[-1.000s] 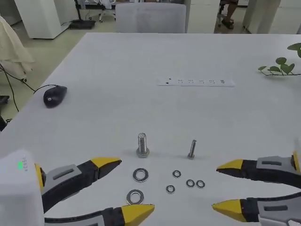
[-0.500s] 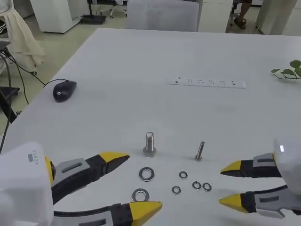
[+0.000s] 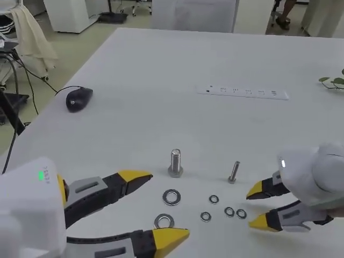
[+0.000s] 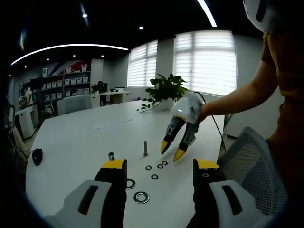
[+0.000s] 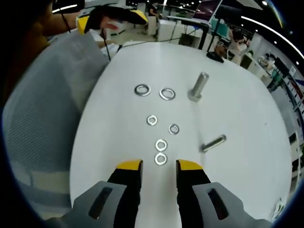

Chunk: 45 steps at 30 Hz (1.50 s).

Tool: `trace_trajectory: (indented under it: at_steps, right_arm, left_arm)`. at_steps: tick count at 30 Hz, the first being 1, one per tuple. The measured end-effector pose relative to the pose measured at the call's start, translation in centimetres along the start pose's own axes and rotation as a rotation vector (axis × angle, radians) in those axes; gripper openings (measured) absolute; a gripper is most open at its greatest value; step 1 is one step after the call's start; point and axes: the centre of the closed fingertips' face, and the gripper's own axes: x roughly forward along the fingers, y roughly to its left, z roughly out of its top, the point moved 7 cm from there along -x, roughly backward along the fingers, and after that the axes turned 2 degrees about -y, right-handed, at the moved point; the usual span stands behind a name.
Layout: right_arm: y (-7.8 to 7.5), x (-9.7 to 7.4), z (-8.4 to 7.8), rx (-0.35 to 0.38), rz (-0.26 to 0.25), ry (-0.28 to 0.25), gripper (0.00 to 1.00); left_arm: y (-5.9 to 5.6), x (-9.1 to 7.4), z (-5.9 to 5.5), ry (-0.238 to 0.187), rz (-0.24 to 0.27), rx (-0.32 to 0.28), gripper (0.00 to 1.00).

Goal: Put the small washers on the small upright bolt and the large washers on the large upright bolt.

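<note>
The right tongs [image 3: 251, 208] have moved in toward the large bolt [image 3: 176, 163], their gap narrowed, empty, tips beside the small washers [image 3: 229, 212]. A first pickup looks near. The left tongs [image 3: 166, 203] hang wide open, empty, on the person's side of that bolt. On the table [image 3: 161, 80] lie 2 large washers [image 3: 164, 221] and 4 small washers, and 2 bolts stand bare, the small bolt [image 3: 234, 172] to its right.

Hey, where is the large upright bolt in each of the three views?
Head view: large bolt lower centre, left of the small bolt.
Left gripper view: large bolt low, left of centre, also left of the small bolt.
Right gripper view: large bolt upper centre-right, above the small bolt.
Shared landmark: the small bolt.
</note>
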Motion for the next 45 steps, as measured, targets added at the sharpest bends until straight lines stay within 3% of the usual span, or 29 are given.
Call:
trace_trajectory:
  at_steps: [10, 19, 33, 45]
  right_arm:
    - [-0.7, 1.6, 0.1, -0.045, 0.067, 0.113, 0.28]
    - [-0.9, 2.0, 0.3, -0.001, 0.122, 0.138, 0.22]
    - [-0.8, 2.1, 0.4, -0.073, 0.128, 0.188, 0.16]
    - [-0.9, 2.1, 0.5, -0.034, 0.112, 0.204, 0.12]
  left_arm:
    - [0.2, 0.2, 0.2, -0.007, 0.006, 0.001, 0.55]
    - [0.2, -0.1, 0.4, -0.015, 0.017, 0.003, 0.55]
    - [0.2, -0.3, 0.5, -0.021, 0.025, 0.000, 0.55]
    - [0.0, -0.2, 0.5, -0.025, 0.020, 0.004, 0.55]
